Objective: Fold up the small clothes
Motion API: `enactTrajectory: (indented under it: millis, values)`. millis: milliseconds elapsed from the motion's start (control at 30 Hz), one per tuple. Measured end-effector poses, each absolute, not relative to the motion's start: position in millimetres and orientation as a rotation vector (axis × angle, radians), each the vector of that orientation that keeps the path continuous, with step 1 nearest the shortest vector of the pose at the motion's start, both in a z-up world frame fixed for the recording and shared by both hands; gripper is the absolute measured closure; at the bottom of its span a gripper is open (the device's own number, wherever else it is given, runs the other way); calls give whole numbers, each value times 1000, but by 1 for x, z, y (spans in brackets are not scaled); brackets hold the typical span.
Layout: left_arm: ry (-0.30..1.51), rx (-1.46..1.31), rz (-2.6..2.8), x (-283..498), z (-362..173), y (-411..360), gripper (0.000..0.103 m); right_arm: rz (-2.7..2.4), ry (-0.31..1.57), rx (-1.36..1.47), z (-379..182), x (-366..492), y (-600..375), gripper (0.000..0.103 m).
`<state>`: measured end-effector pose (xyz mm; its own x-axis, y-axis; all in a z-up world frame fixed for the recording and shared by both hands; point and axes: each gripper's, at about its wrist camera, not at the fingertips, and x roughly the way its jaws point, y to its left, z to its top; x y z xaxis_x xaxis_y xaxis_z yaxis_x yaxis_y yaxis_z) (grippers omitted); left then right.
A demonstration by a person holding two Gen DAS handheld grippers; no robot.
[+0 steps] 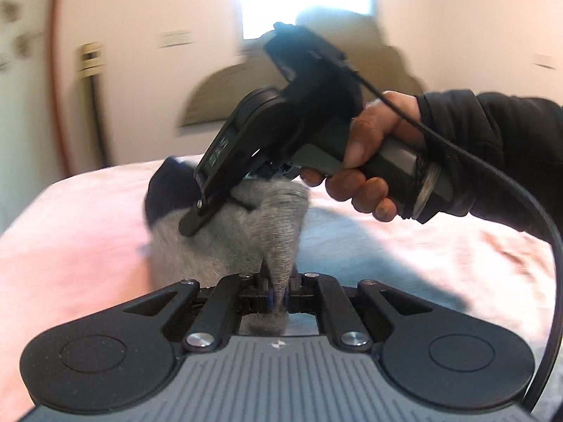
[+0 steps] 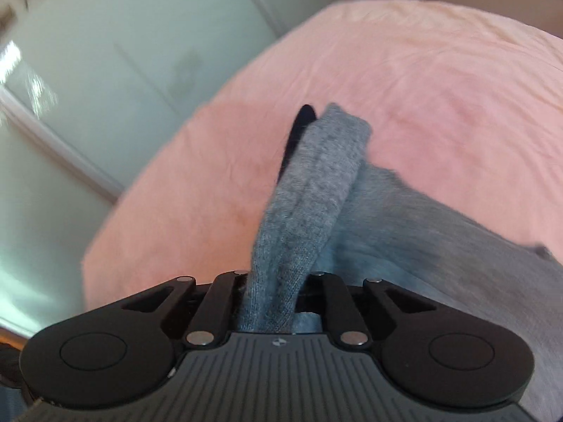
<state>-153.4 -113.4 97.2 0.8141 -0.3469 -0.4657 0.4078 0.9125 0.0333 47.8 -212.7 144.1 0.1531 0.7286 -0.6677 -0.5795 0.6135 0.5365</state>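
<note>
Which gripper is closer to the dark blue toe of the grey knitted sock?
Right. The right gripper grips the grey knitted sock right beside its dark blue toe. The left gripper pinches the sock's other end, farther from the toe.

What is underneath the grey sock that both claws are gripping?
Under the grey sock lies the pink bedsheet. A dark part shows beside the sock. The sheet directly beneath is covered, so anything there cannot be seen.
</note>
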Motion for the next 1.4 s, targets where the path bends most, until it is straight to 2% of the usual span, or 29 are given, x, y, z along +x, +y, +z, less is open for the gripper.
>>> enactTrajectory:
  millis: [67,167,200,233,300,367,400,433,500,533,567,700,800,833,867,900,933,967,1000,1033,1067,1133,1267,1400]
  values:
    - [478,156,-487,-153,87,-141,98,900,1033,263,145,42,-270,88]
    - [599,171,-565,-145,56,-173,98,796,1065,388,117,28,-344,85]
    - [638,185,-565,-144,45,-179,98,753,1084,423,104,22,-363,78]
    - [658,205,-556,-145,39,-184,98,705,1108,450,90,17,-376,65]
    - [652,230,-552,-150,36,-185,98,707,1085,574,74,8,-397,63]
    - [651,247,-548,-148,37,-183,97,718,1039,647,75,5,-406,53]
    - [653,254,-546,-146,36,-187,97,721,1016,658,78,5,-408,42]
    - [653,261,-544,-146,36,-189,97,718,1000,664,81,9,-411,36]
    - [649,276,-538,-147,37,-195,97,698,1020,642,79,19,-408,41]
    - [641,287,-543,-156,40,-204,97,685,1045,610,77,23,-403,69]
    - [631,297,-547,-156,40,-208,98,678,1063,560,76,30,-393,88]
    - [659,279,-580,-152,35,-216,97,694,987,475,91,40,-390,87]
    - [697,168,-633,-144,27,-204,95,615,1042,477,68,42,-409,89]
    - [701,89,-663,-141,28,-193,88,621,1035,531,57,41,-417,91]
    - [723,10,-702,-139,30,-180,77,626,1013,592,51,39,-424,91]
    - [751,-62,-755,-137,32,-166,68,619,997,625,52,35,-429,84]
    - [778,-117,-813,-137,36,-151,46,612,976,660,55,29,-434,69]
    - [792,-152,-844,-139,40,-135,33,615,949,685,60,24,-440,55]
    - [788,-184,-855,-143,45,-117,29,613,906,703,67,19,-447,28]
    - [779,-223,-861,-145,49,-99,25,605,854,720,73,14,-456,7]
    - [783,-292,-857,-142,50,-78,21,600,818,736,77,11,-465,5]
    - [796,-469,-808,-127,51,-41,21,582,847,763,74,15,-479,10]
    - [720,-839,-572,-56,30,22,20,573,914,788,54,33,-476,15]
    - [852,-1094,-532,14,-23,29,20,592,940,777,45,52,-451,14]
